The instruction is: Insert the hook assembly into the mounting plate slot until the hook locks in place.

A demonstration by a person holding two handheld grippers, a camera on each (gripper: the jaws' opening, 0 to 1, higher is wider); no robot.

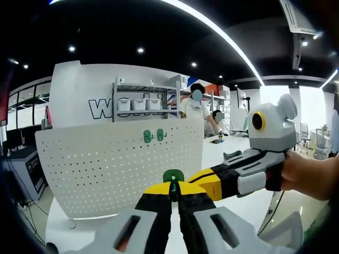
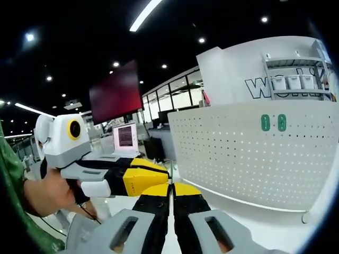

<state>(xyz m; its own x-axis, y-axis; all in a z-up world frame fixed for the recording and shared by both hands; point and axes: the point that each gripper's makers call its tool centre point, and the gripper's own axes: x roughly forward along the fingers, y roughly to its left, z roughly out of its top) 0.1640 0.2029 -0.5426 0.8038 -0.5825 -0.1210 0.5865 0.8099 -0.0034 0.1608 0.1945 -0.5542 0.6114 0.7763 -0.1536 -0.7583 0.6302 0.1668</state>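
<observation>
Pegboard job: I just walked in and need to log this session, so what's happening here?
A person holds a handheld claw in each hand in front of a white perforated pegboard standing on a white table. The left claw is shut on a green hook, held up short of the board and not yet inserted. Two green hooks already hang near the board's top edge. The right claw is shut and, as far as can be seen, empty, close beside the left one.

Pegboard panel (image 1: 106, 159): 1, white, perforated
Green hooks mounted on pegboard (image 2: 273, 123): 2, side by side
Green hook held in gripper jaws (image 1: 172, 177): 1
Grippers: 2, left gripper (image 1: 174, 197), right gripper (image 2: 171, 191)
People in background (image 1: 197, 108): 2
</observation>
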